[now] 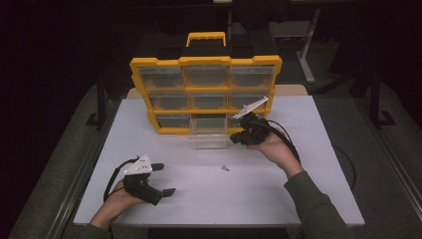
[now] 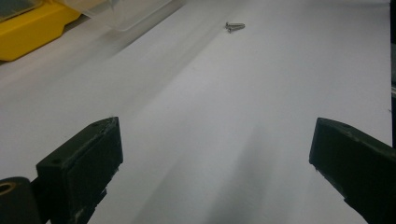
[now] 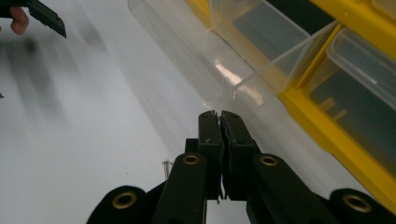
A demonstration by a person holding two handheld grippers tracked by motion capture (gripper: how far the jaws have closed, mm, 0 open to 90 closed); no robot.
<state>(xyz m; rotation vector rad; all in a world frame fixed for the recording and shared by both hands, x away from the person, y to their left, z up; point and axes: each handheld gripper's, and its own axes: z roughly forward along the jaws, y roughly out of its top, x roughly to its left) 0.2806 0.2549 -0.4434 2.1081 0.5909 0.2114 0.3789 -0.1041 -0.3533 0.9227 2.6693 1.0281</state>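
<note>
At the counter's far edge, right hand-held gripper (image 3: 219, 116) is pressed together by the pulled-out drawer (image 1: 209, 135); whether it pinches anything I can't tell. Left hand-held gripper (image 2: 212, 154) spread at the near-left corner. Likely next: fetch the screw (image 1: 225, 168) mid-counter, needing a fine pinch.

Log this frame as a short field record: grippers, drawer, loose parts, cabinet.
left gripper: open, nothing between its jaws, low over the white table
right gripper: shut, nothing visibly held, beside the drawer's right end
clear drawer: pulled out of the bottom middle slot, looks empty
screw: lying loose on the table, between the two grippers
yellow organizer: standing upright at the far edge, black handle on top
</note>
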